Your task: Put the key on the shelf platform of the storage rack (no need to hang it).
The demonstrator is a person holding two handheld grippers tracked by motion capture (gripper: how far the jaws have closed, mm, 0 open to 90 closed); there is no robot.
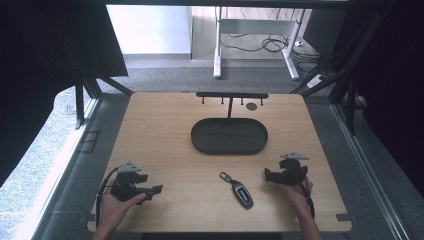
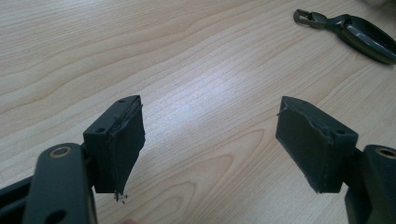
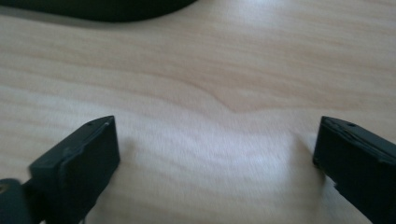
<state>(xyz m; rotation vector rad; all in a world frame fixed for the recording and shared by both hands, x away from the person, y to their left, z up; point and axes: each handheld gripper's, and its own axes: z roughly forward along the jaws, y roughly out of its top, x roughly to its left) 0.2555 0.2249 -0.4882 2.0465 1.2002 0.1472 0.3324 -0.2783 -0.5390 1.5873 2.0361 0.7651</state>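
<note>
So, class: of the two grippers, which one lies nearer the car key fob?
The right gripper: it sits close beside the car key fob, while the left gripper lies farther off across bare wooden table. Both have their jaws open.

A light wooden table (image 1: 165,145) with rounded corners fills the middle of the high view. Toward its upper centre lies a black oval tray (image 1: 229,136), and just behind that stands a black T-shaped rack (image 1: 231,96) with small pegs. A dark car key fob (image 1: 240,191) with a metal clip lies at lower centre, apart from the tray.
</note>
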